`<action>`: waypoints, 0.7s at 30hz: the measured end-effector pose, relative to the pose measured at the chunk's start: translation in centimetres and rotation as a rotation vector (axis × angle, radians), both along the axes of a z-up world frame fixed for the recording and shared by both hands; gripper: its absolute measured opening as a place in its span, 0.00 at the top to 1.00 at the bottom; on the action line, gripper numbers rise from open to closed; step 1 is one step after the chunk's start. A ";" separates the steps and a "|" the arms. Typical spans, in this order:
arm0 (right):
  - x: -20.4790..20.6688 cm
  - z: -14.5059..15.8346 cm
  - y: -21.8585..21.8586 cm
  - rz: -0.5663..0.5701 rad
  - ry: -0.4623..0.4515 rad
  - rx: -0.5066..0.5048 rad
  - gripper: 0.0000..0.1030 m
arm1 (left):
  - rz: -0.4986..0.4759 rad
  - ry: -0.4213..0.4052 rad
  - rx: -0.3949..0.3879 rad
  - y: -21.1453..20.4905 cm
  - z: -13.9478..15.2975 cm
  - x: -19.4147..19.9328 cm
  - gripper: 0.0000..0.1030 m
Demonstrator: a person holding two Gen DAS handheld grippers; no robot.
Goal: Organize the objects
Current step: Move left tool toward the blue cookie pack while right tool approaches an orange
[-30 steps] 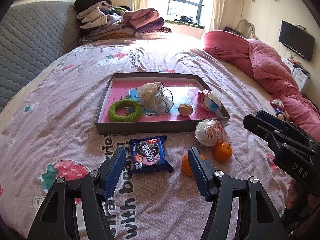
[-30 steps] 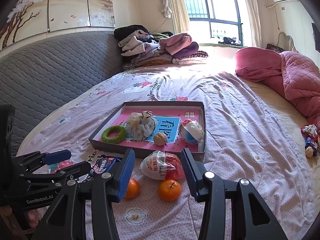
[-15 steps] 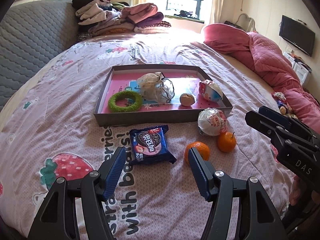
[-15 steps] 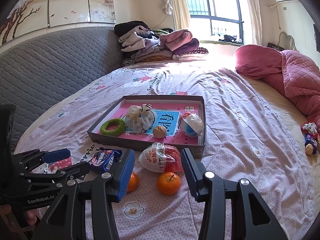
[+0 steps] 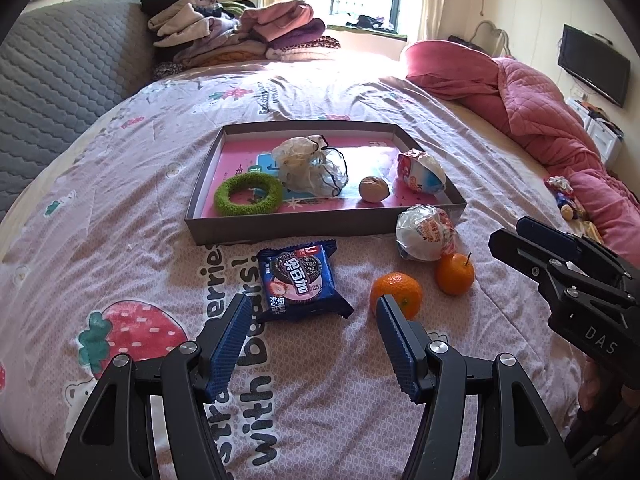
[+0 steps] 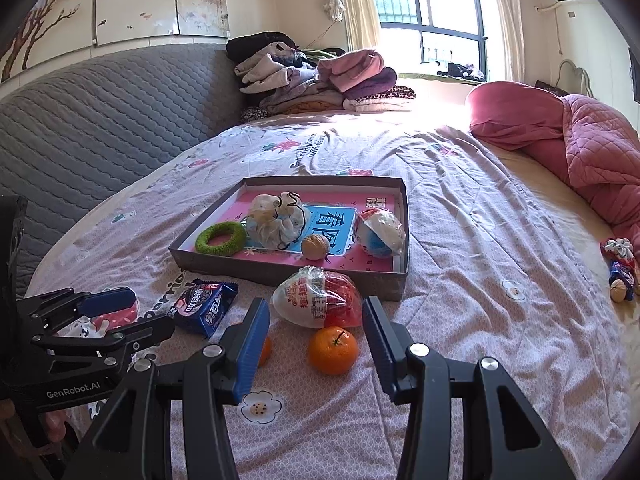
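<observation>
A grey tray [image 5: 320, 229] with a pink floor lies on the bedspread. In it are a green ring [image 5: 248, 199], a crumpled plastic bag [image 5: 312, 164], a walnut [image 5: 373, 189] and a blue-white wrapped egg [image 5: 422, 172]. In front of the tray lie a blue cookie packet [image 5: 300, 276], a red-white wrapped egg [image 5: 426, 232] and two oranges [image 5: 396, 294] [image 5: 455, 273]. My left gripper [image 5: 314, 336] is open just short of the packet and touches nothing. My right gripper [image 6: 314, 332] is open and empty, with one orange [image 6: 333, 350] lying ahead between its fingers. The left finger half hides the other orange [image 6: 265, 350].
A grey quilted headboard [image 6: 100, 128] runs along the left. Folded clothes [image 6: 316, 80] are piled at the far end of the bed. A pink quilt [image 5: 540, 112] lies at the right, with small toys [image 6: 620, 272] beside it. Each gripper shows at the edge of the other's view.
Both views have drifted back a little, so the packet, oranges and tray sit slightly higher in frame. Nothing was taken hold of or let go, and the jaws stand as before.
</observation>
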State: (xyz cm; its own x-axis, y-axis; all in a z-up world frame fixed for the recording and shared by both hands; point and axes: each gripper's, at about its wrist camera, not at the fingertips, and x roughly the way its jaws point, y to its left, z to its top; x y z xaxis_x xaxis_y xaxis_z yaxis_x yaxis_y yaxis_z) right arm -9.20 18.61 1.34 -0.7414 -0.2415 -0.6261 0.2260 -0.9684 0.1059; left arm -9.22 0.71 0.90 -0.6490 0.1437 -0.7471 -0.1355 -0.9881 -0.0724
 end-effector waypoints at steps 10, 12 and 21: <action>0.2 -0.6 0.3 -0.003 -0.014 0.004 0.53 | -0.009 -0.010 -0.015 0.3 -0.4 0.2 0.36; 0.2 -0.6 0.2 -0.002 -0.017 0.005 0.53 | -0.011 -0.012 -0.016 0.4 -0.5 0.3 0.36; 0.3 -1.1 0.4 -0.003 -0.035 0.003 0.53 | -0.019 -0.022 -0.016 0.6 -0.8 0.4 0.36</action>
State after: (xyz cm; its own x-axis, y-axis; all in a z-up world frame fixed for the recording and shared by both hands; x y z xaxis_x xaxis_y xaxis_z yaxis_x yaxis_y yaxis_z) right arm -8.95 18.99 0.22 -0.7198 -0.2368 -0.6526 0.2190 -0.9695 0.1103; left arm -8.85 1.33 0.09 -0.6293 0.1440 -0.7637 -0.1531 -0.9864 -0.0598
